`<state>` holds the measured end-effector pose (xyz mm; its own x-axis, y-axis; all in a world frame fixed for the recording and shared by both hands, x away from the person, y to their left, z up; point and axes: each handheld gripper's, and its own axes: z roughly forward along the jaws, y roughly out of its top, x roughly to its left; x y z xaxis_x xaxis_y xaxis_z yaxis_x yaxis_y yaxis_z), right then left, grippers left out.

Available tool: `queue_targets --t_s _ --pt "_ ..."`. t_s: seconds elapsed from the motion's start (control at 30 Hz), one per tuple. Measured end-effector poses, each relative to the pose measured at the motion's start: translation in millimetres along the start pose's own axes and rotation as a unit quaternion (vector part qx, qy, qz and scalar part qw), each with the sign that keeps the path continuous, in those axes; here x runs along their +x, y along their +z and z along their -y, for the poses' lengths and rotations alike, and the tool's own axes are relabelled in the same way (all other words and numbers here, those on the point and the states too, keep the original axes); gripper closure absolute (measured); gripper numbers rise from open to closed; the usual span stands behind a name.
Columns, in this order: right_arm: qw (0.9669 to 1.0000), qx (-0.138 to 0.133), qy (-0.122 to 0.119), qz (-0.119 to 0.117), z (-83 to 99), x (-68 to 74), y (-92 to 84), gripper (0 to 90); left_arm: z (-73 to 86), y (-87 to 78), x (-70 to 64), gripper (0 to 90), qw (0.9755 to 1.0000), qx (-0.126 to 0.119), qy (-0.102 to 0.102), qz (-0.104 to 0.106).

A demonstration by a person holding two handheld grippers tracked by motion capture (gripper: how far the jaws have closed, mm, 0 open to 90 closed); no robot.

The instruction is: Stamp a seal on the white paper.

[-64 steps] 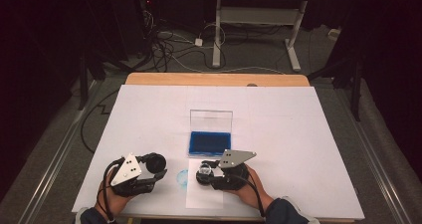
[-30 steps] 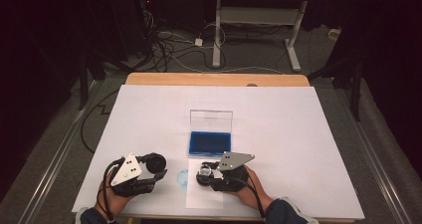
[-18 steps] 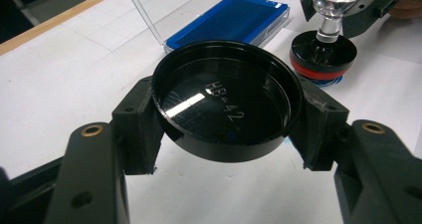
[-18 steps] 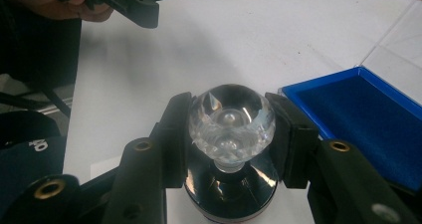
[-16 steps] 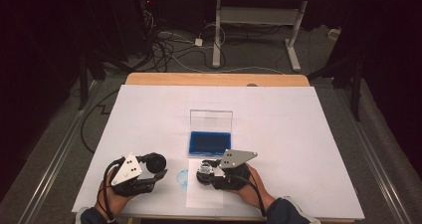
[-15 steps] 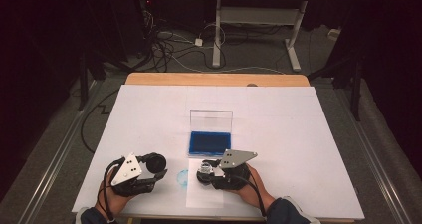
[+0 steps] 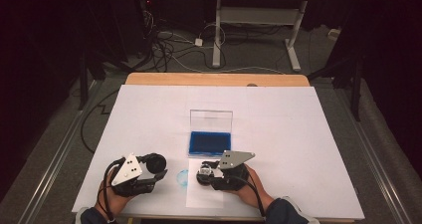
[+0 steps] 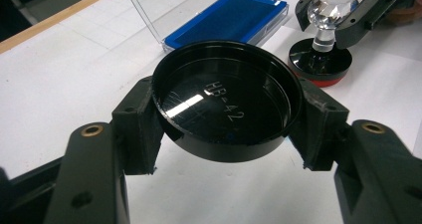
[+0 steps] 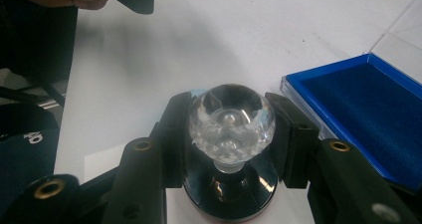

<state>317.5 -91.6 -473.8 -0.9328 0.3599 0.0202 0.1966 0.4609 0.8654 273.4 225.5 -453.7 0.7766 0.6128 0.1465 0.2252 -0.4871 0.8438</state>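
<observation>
clamping the black round cap [image 8: 226,114], left hand-held gripper [image 8: 226,134] hovers over the table [image 7: 308,134]. right hand-held gripper [image 9: 231,129] pinches the stamp's crystal knob [image 9: 231,120], stamp base on paper beside the blue ink pad [image 7: 210,143].

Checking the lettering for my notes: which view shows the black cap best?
The left gripper view: the black cap sits close up between the left claw, its embossed lettering visible. The high view shows it as a small dark disc. In the right gripper view I can't identify it.

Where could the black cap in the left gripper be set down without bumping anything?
Free: white table left of the ink pad, and its whole right side. Crowded: front centre, between black cap, stamp and right gripper.
</observation>
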Motion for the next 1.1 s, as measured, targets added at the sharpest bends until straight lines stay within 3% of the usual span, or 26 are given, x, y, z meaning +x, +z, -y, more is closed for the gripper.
queue_targets --t_s 1.1 --pt "0.9999 0.006 -0.009 0.011 2.1 2.4 2.0 56.9 -0.2 0.0 -0.6 36.0 1.0 0.0 0.0 0.0"
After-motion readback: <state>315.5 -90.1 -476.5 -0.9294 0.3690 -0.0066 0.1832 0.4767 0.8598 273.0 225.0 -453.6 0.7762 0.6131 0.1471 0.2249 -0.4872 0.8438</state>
